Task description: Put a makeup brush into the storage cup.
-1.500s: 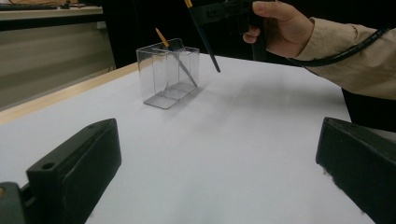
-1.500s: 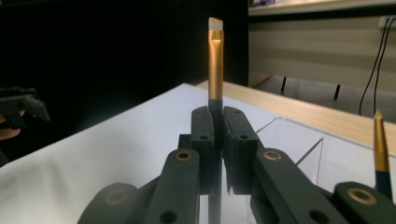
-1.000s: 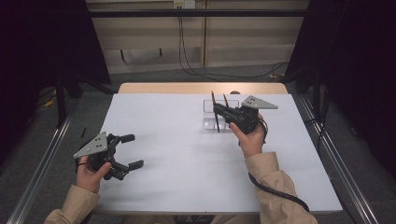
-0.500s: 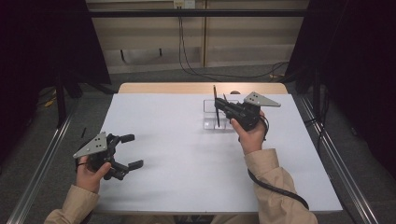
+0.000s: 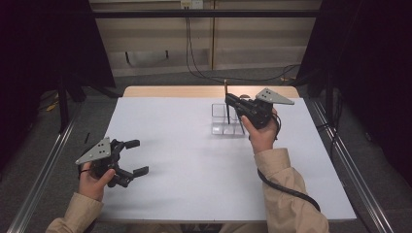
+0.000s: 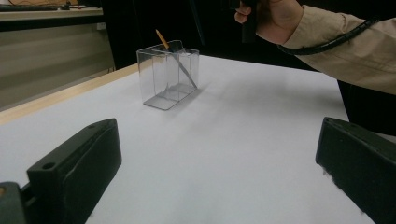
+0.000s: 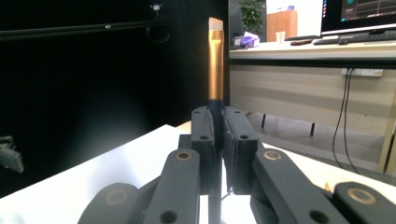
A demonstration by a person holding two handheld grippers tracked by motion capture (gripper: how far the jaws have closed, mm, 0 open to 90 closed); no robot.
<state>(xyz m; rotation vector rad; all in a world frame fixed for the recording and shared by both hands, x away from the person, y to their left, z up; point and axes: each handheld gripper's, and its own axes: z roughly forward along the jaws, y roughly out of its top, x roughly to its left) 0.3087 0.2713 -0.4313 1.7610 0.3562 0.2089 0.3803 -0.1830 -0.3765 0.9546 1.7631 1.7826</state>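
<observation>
One white table (image 5: 194, 160), dark surroundings

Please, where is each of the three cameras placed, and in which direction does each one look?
High view: above the person's side, facing forward and down on the table; both forearms show.
Left gripper view: on the left gripper, low, facing the clear box; its open fingers show.
Right gripper view: on the right gripper, facing level; fingers clamp a brush.
High and left gripper views share the box.
</observation>
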